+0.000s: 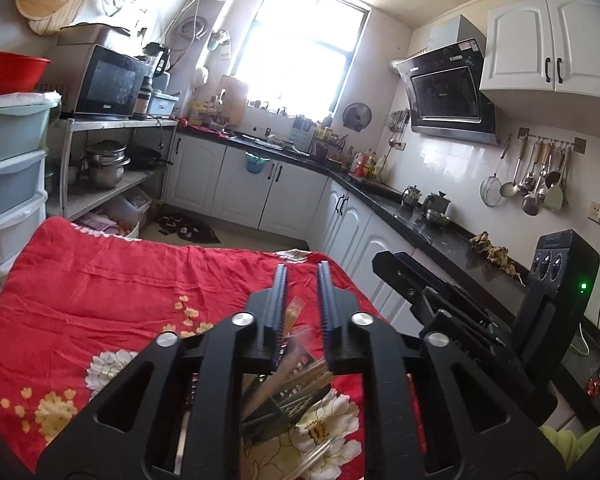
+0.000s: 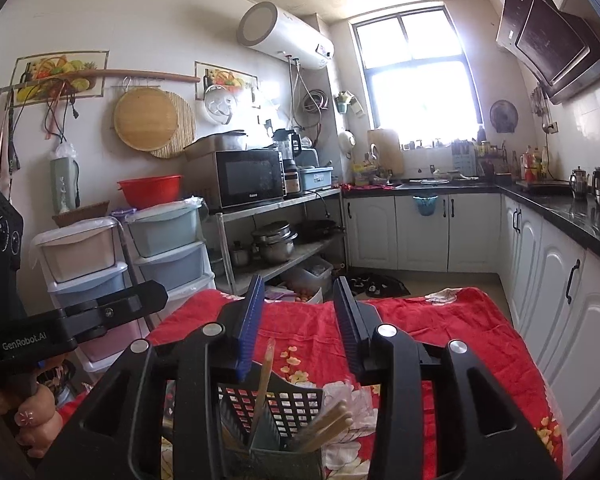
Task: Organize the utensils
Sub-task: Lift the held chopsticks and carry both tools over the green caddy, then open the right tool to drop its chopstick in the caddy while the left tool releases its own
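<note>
A black perforated utensil holder (image 2: 278, 408) stands on the red floral cloth (image 2: 440, 332), close under both grippers. Several wooden chopsticks (image 2: 324, 426) lean in it, and one longer stick (image 2: 265, 376) points up. In the left wrist view the holder (image 1: 296, 404) and chopsticks (image 1: 288, 380) show blurred beneath the fingers. My left gripper (image 1: 302, 276) is open and empty above the holder. My right gripper (image 2: 298, 292) is open and empty above the holder. The right gripper's body (image 1: 452, 312) shows at the right of the left wrist view, and the left gripper's body (image 2: 80, 320) at the left of the right wrist view.
The red cloth (image 1: 120, 280) covers a table. A white L-shaped counter (image 1: 420, 220) with kettles runs to the right. Stacked plastic drawers (image 2: 168, 248) and a steel shelf (image 2: 276, 208) with microwave and pots stand to the left. Ladles hang on the wall (image 1: 540, 176).
</note>
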Tool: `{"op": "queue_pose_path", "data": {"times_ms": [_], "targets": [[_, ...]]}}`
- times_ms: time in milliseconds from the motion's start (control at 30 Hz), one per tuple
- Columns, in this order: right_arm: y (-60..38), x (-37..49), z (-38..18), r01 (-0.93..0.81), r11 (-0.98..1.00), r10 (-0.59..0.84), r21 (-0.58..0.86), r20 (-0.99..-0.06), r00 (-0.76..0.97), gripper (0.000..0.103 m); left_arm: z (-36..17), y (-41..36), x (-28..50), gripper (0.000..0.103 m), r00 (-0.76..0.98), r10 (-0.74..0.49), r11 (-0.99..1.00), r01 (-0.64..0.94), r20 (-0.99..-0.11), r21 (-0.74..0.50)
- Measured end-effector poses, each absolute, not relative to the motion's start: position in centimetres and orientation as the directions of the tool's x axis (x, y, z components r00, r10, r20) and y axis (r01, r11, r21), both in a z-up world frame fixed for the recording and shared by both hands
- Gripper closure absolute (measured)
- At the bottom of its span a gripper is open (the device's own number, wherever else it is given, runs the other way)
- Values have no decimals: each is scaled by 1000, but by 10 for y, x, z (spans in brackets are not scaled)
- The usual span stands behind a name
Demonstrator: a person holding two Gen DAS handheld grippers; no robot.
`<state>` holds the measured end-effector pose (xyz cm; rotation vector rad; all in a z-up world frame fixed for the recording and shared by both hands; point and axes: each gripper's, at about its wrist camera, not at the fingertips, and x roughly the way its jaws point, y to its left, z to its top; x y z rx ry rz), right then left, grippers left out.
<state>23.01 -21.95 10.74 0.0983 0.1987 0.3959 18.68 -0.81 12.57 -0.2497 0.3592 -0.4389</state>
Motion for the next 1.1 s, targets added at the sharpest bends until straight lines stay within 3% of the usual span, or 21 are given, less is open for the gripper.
{"op": "queue_pose_path", "data": {"times_ms": [367,600,833,1100], "targets": [[-233,219,100,-348,926,372,146,-211,904,60,118,-2,177,55,843,-420,894,319,-335,-315],[-242,209,96,-341,927,371,158,-241,897,58,119,-4,166,39,841,-422,894,323,-340,-310],[-248,196,91,-346,924,379,163,-256,889,54,119,-6,152,11,841,-427,893,335,-333,-300],[-252,182,86,-355,918,391,173,-268,881,52,115,-6,140,11,839,-435,888,339,-327,-311]]}}
